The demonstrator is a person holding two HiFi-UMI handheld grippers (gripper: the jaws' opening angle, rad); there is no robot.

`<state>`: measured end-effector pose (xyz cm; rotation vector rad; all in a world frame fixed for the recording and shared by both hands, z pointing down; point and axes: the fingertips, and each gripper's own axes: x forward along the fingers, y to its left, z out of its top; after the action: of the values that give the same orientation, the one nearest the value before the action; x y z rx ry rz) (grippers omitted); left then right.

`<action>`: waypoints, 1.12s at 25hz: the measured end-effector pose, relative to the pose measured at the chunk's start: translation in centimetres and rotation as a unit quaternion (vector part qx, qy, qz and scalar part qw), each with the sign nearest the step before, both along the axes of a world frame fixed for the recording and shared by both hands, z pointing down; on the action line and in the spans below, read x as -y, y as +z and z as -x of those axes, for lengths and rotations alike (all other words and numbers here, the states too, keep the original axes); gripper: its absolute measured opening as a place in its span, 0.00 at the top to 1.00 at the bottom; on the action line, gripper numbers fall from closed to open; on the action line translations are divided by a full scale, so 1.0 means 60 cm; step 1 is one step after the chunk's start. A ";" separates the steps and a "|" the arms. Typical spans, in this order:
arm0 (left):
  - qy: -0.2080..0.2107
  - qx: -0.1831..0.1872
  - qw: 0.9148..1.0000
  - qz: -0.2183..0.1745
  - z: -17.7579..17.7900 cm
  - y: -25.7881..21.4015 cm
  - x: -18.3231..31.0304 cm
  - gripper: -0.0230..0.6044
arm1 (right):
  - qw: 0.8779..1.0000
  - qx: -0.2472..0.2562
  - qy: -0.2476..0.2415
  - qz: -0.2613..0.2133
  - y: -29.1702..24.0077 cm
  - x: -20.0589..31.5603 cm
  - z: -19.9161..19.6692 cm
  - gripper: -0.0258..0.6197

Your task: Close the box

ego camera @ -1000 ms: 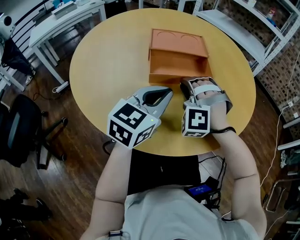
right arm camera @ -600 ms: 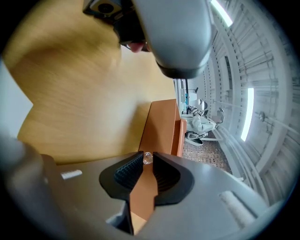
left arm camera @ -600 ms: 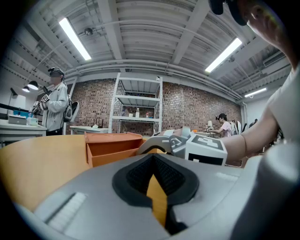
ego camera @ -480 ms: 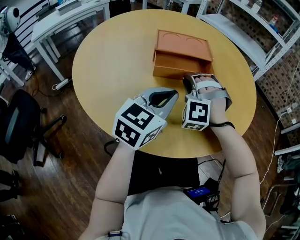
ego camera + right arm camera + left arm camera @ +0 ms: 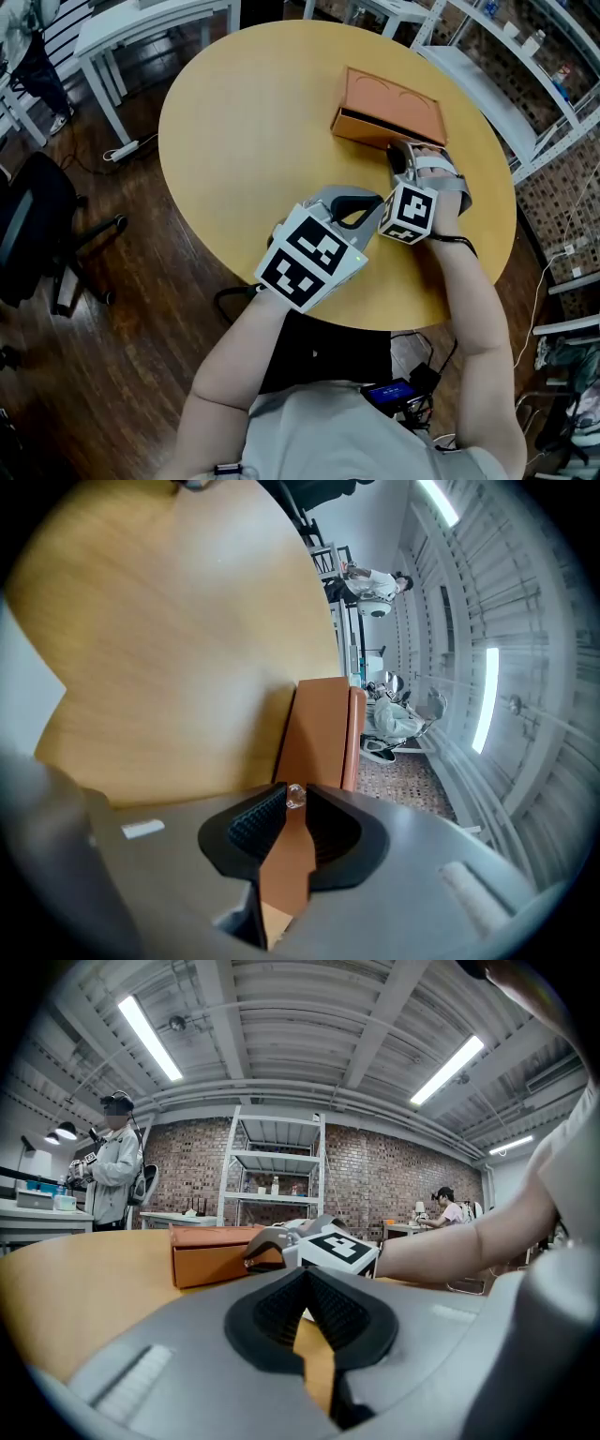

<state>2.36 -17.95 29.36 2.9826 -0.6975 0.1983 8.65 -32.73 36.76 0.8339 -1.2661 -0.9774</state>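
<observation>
When I look down through the head view, the box (image 5: 389, 105) is a flat orange oblong with two arched outlines pressed into its lid. It lies on the round table (image 5: 244, 122) directly ahead of the right gripper (image 5: 401, 156). The lid is down, and only a thin dark slit shows along the front edge nearest those fingers. The left gripper (image 5: 373, 201) sits beside and a little behind the right one, well short of the box. Its fingers are pressed together on nothing.

From above I cannot make out what the right fingers are on, but the right gripper view settles it. A small clear knob (image 5: 294, 797) is pinched between the two fingertips there. The orange front of the box rises straight beyond them, with a rounded strip running along one long edge.

The left gripper view gives me the box low across the tabletop, which neither other view does. It shows a long orange face with a thin line near its top. The right gripper stands at the right end of the box, between my closed left fingertips and the box itself. Past the box this view also takes in a metal shelf (image 5: 272, 1180) against a brick wall and a person (image 5: 112, 1162) standing far off to the left of the fingers.
</observation>
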 end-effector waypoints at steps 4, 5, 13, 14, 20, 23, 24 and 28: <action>0.001 0.000 1.000 -0.002 0.004 0.000 0.006 0.96 | 1.000 -0.001 0.001 -0.020 -0.002 0.033 0.000 0.86; 0.001 0.000 1.000 -0.003 0.005 0.002 0.007 0.96 | 1.000 0.001 0.000 -0.023 0.000 0.038 -0.001 0.86; 0.002 -0.002 1.000 -0.008 0.008 0.017 0.019 0.96 | 1.000 0.012 -0.005 -0.019 0.021 0.063 -0.001 0.84; 0.002 -0.002 1.000 -0.009 0.009 0.019 0.019 0.96 | 1.000 0.015 -0.008 -0.017 0.022 0.062 0.003 0.83; 0.004 -0.004 1.000 -0.007 0.006 0.020 0.020 0.96 | 0.997 0.067 -0.029 -0.017 -0.018 0.018 0.013 0.75; 0.003 -0.006 1.000 -0.005 0.009 0.015 0.025 0.96 | 0.964 0.259 -0.061 0.029 -0.075 -0.047 0.038 0.78; 0.004 -0.007 1.000 -0.003 0.010 0.014 0.026 0.96 | 0.935 0.343 -0.073 0.059 -0.091 -0.075 0.046 0.80; 0.009 -0.008 1.000 0.000 -0.018 0.012 0.009 0.96 | 0.778 0.596 -0.116 0.159 -0.133 -0.182 0.027 0.95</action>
<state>3.45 -18.49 30.05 2.9870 -0.6688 0.1746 7.04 -21.82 28.75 1.0648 -2.5902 -0.2825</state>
